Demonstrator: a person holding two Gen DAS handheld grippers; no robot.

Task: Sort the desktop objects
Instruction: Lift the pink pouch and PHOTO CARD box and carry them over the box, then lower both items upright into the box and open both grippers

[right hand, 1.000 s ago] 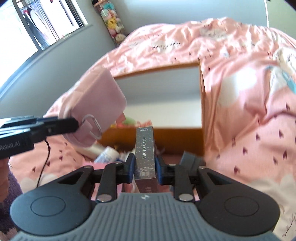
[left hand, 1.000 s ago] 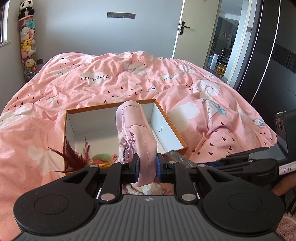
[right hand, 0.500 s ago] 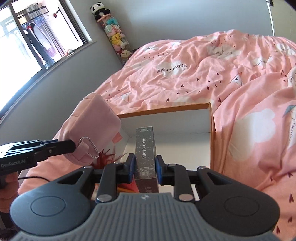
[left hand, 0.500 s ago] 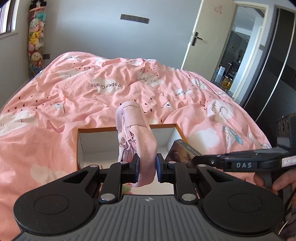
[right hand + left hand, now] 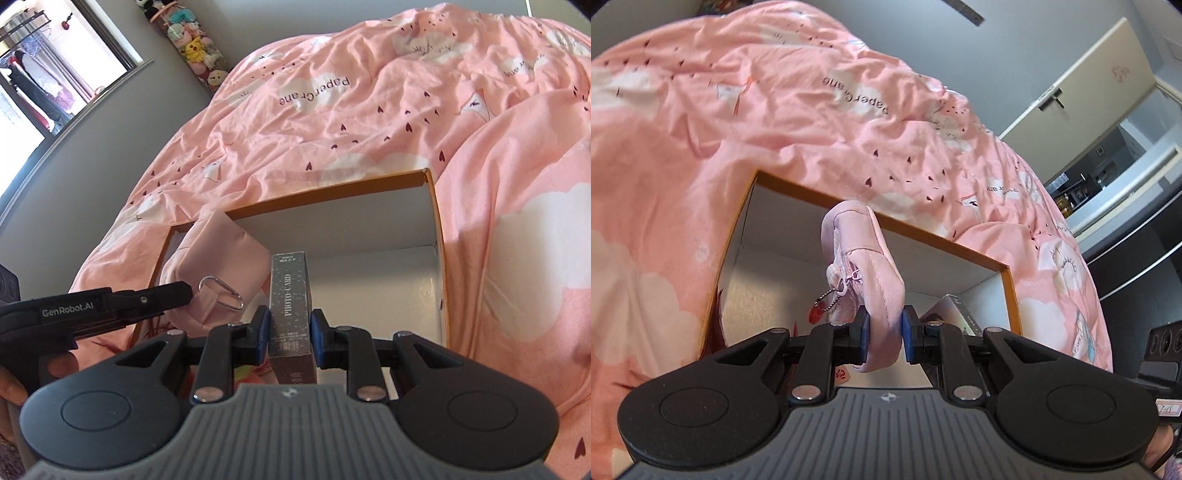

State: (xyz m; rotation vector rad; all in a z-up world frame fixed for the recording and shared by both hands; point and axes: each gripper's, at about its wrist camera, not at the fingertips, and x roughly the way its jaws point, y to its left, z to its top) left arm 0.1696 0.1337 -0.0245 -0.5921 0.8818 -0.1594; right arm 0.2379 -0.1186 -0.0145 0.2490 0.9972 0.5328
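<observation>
Bedroom scene: pink quilt [image 5: 369,122] with cloud and heart print covers the bed, and an open orange-edged box [image 5: 432,206] with white inner walls sits on it.

Pink pouch [image 5: 866,266] is pinched between the blue pads of the left gripper [image 5: 884,341] and hangs over the box interior, its zipper pull and red bead-chain charm [image 5: 817,314] dangling on the left side. From the right wrist view the same pouch [image 5: 221,258] shows at the box's left half, with a metal carabiner [image 5: 221,291] clipped to its tab and the left gripper [image 5: 173,291] clamped on it from the left.

Photo card box [image 5: 291,314], dark speckled with "PHOTO CARD" down its side, stands upright, squeezed between the pads of the right gripper [image 5: 290,336], over the near part of the box. It shows just right of the pouch in the left view [image 5: 955,314].

Versus a second ago: both tools are closer and lower over the box, grips unchanged. Left view has rolled, so the box now looks skewed and fills more of the frame; the door [image 5: 1082,92] has moved to the upper right. Red feather [image 5: 716,328] is now only a sliver at the box's left wall.

Plush toys [image 5: 192,48] hang in the wall corner beside the window [image 5: 48,74].
</observation>
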